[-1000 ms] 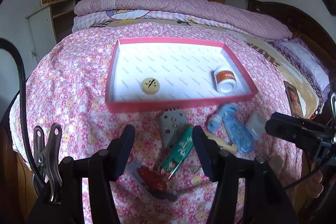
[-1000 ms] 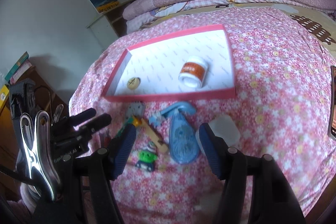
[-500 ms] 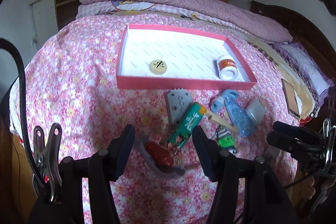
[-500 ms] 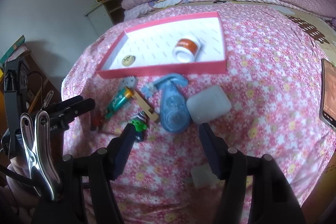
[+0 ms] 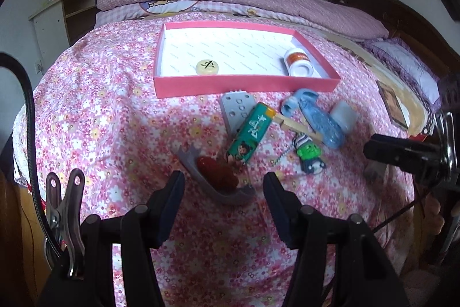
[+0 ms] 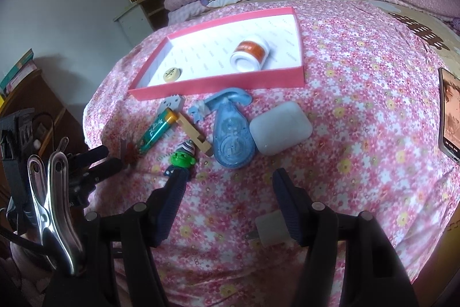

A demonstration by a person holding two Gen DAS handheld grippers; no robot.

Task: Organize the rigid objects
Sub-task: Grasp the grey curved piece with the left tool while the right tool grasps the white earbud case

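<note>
On the floral bedspread (image 5: pixel 100 111), the pink tray (image 5: pixel 244 84) holds a pill bottle (image 5: pixel 299 64) and round token (image 5: pixel 207 66). The left gripper (image 5: pixel 224 192), fingers spread and empty, has pulled back toward the bed's near edge; the red clip (image 5: pixel 217 170) lies just ahead of it. The right gripper (image 6: pixel 230 197) is likewise spread and empty, the blue tape dispenser (image 6: pixel 233 140) ahead.

Both tools have drawn back from the pink tray (image 5: pixel 244 84), left tool (image 5: pixel 224 197) and right tool (image 6: pixel 230 197) alike.
</note>
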